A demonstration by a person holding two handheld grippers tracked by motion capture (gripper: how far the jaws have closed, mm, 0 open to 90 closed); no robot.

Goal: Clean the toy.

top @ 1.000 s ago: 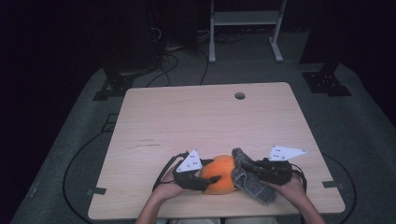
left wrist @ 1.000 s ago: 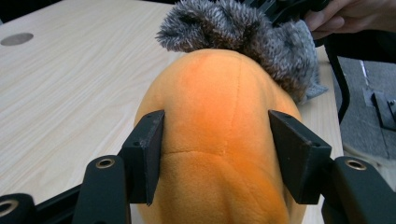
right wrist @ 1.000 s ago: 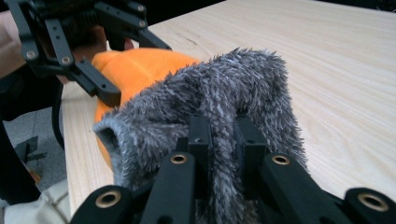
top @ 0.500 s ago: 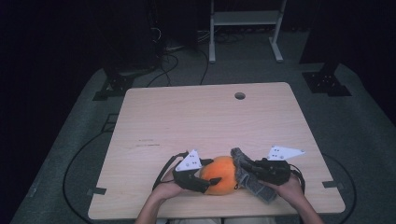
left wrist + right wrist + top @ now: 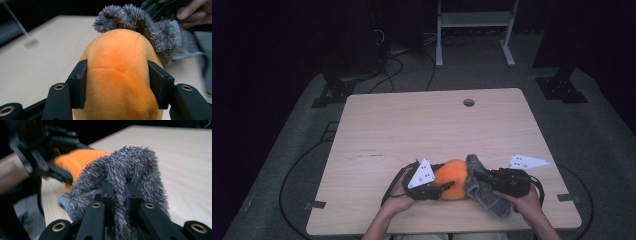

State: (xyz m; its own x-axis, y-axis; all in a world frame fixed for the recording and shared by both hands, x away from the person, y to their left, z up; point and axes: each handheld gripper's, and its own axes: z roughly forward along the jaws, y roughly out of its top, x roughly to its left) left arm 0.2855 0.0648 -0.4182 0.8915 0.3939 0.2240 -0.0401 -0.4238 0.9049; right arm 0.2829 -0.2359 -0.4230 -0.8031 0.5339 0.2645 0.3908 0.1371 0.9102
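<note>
**Both grippers on the plush at the near edge**

Closest to me, my left gripper (image 5: 117, 82) has the orange plush toy (image 5: 120, 82) between its two black jaws, one pad pressed into each flank of the soft body. Those jaws have just been closing on it, and the fabric bulges out above and below them. In the high view the same left gripper (image 5: 443, 187) sits by the near edge of the table (image 5: 422, 125), my left hand (image 5: 399, 200) behind it and the grey three-cornered plate on top.

My right gripper (image 5: 119, 192) is pinched nearly together on a fold of the fuzzy grey sock (image 5: 130, 170), with the pile squeezed up between the narrow jaws. From above, the right gripper (image 5: 482, 176) comes in from the right, with my right hand (image 5: 527, 202) wrapped round its body.

The toy (image 5: 453, 179) lies on the tabletop between the two grippers, near the front edge and a little right of centre. The sock (image 5: 482, 192) touches its right side; one end curls up against the orange top, and the other end trails toward the near edge, under the right gripper.

Farther out the wood is bare up to a round cable hole (image 5: 469, 102) near the far edge. Beyond that I see dark floor, cables and a white stand frame (image 5: 474, 20).
</note>
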